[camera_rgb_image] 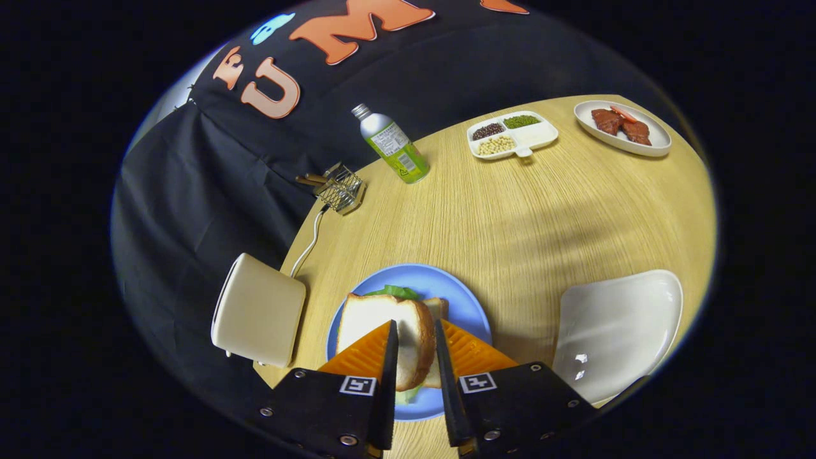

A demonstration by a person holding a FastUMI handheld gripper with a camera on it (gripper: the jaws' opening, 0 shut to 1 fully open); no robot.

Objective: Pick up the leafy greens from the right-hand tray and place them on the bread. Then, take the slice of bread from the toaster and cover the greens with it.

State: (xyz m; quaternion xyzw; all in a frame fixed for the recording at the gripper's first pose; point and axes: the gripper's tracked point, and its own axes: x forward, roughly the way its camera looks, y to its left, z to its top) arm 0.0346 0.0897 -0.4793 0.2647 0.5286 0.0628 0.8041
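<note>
We see staged booth set up as kitchen-like spot, not real home. Black cloth wall (pixel 210 166) hangs close behind round wooden tabletop (pixel 542 217). Food props laid out: toaster (pixel 258 310), blue plate (pixel 468 306) with sandwich, divided dish of beans (pixel 512 136), plate of meat (pixel 621 127), bottle (pixel 392 145), small wire rack (pixel 341 188), white tray (pixel 615 331).

The gripper (pixel 415 357) points forward and downward, tilted slightly so its 2 fingers run up from the base and lean a little toward each other at the tips. The jaws stand narrowly apart, with a slim gap between the fingers (pixel 390 363). Each finger presses on a side of the top slice of bread (pixel 382 319), so the gripper is clamped on it. Square marker tags sit on both finger mounts.
</note>
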